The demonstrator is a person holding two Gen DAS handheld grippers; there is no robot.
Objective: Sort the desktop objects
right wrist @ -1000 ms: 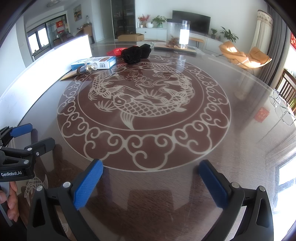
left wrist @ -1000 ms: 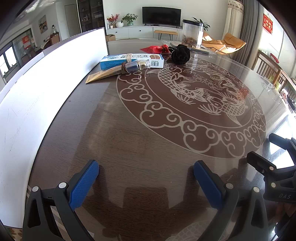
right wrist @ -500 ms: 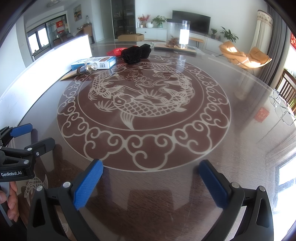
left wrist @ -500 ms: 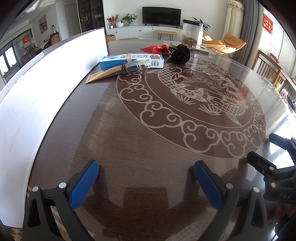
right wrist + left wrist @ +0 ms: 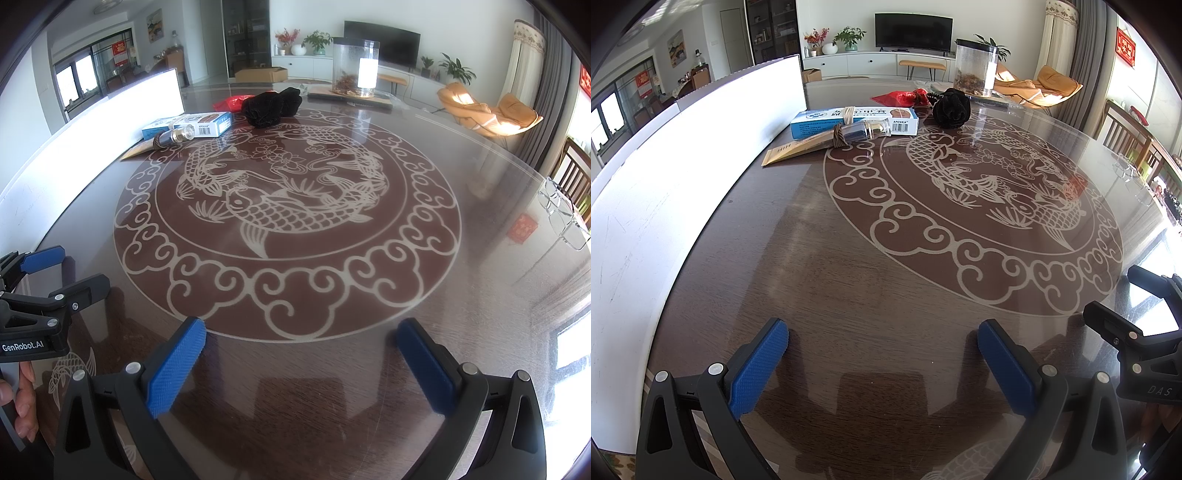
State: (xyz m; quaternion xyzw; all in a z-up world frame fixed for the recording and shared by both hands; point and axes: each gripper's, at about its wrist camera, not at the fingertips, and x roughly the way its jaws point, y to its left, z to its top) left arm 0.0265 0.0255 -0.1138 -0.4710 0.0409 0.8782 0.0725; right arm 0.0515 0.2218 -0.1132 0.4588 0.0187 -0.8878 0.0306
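Observation:
At the far side of the round table lie a blue-and-white box, a small glass bottle with cord round it, a tan flat packet, a black cloth bundle and a red bag. My left gripper is open and empty over the near table edge. My right gripper is open and empty too, beside it on the right. Each shows at the edge of the other's view.
A long white board stands along the table's left edge. A clear jar on a tray stands at the far side. Glasses lie at the right edge. Chairs stand beyond the right.

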